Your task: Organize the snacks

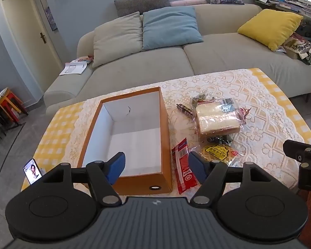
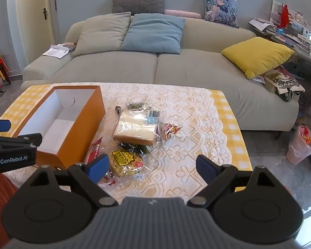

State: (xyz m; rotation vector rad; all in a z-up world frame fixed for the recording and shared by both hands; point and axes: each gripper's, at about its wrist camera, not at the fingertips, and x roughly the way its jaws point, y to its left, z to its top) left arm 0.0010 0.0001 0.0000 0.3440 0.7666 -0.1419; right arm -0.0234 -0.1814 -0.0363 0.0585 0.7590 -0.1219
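2 grippers gaping, orange box empty, snacks beside

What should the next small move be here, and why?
Probably lower the open right gripper onto the yellow-labelled clear snack bag just ahead of it. The orange cardboard box sits empty, every snack still lies on the lace tablecloth, and that bag is nearest.
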